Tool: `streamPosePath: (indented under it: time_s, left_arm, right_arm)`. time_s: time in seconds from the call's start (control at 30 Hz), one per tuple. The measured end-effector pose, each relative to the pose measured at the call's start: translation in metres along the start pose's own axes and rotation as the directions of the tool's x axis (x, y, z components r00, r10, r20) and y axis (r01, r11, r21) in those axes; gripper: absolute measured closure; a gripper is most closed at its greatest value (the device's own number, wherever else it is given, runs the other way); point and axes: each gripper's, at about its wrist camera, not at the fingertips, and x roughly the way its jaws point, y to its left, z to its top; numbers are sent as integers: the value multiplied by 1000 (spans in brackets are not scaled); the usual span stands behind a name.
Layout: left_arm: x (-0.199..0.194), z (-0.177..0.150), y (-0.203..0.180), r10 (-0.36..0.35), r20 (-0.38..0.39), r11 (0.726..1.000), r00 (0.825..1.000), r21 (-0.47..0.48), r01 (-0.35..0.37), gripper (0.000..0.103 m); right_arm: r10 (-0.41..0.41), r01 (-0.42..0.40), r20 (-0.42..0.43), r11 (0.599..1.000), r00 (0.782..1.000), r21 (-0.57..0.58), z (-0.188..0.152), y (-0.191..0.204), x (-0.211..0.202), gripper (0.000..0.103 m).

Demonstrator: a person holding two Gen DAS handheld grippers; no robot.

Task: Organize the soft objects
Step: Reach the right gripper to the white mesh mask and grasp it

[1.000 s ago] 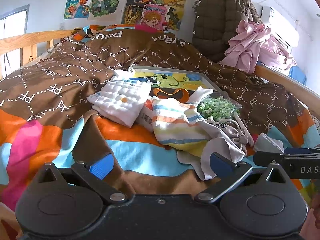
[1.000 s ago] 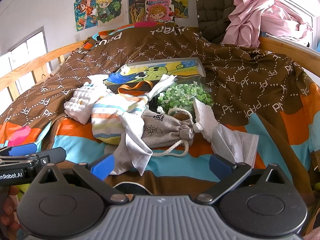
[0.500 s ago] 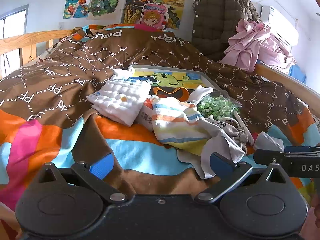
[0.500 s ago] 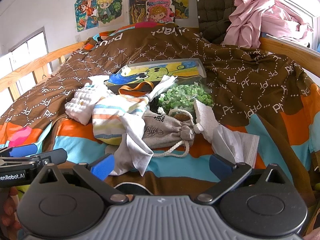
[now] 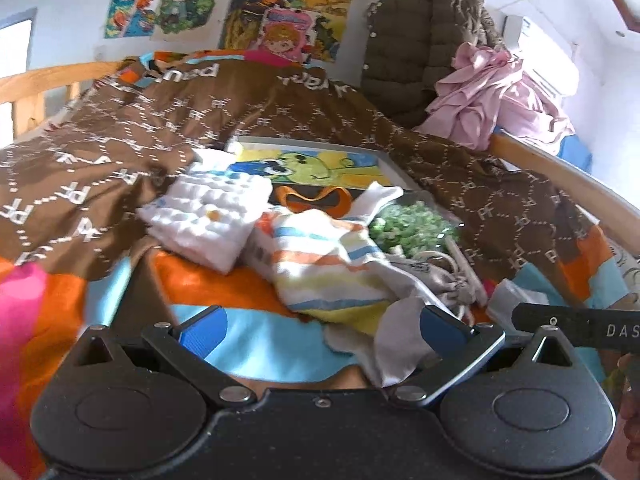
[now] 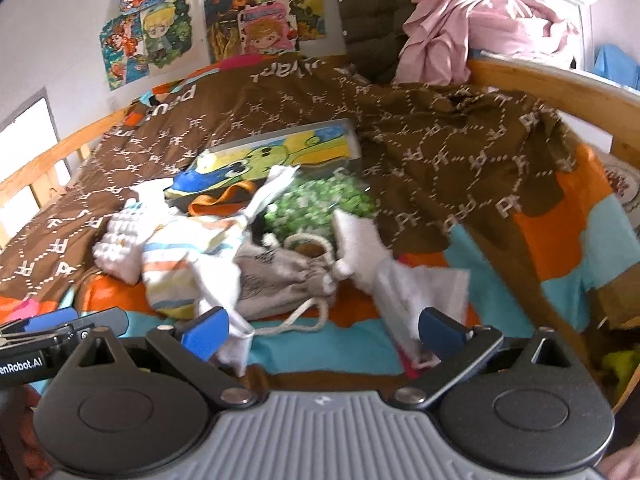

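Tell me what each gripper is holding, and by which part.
Nothing is held. The left gripper and right gripper are both open, short of the pile; a grey cloth lies between the left fingers, ungripped.

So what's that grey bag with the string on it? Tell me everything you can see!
The grey drawstring bag is a small pouch of what looks like rough linen cloth, with dark printed markings on its side. It lies slumped on the bed's colourful blanket, its gathered mouth pointing toward the green beads. A thick cream cord loops out in front and over the top. The striped towel overlaps one end, and a fluffy white cloth touches the other. Neither gripper touches it.
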Motion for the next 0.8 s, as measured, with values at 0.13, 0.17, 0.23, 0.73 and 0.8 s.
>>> streamPosePath:
  time_s: [0.13,0.17,0.23,0.73,0.8]
  left_arm:
    - [18,7,-10,-63,-28,998,998,9,64,1]
    - [23,9,-14,-77,-35,997,996,19,78,1]
    - [31,11,-21,-105,-48,993,993,41,107,1]
    - [85,13,-42,-198,-218,976,956,46,213,2]
    - [89,13,-43,-198,-230,976,953,45,214,5]
  right_arm:
    - [-39,39,-6,999,999,-1,9,-10,8,0]
    - [-52,52,-16,999,999,6,11,-13,11,0]
    - [-82,83,-39,996,996,32,14,-20,17,0]
    - [-115,116,-94,993,989,0,19,-28,64,6]
    - [-119,120,-101,993,988,-4,18,-28,68,10]
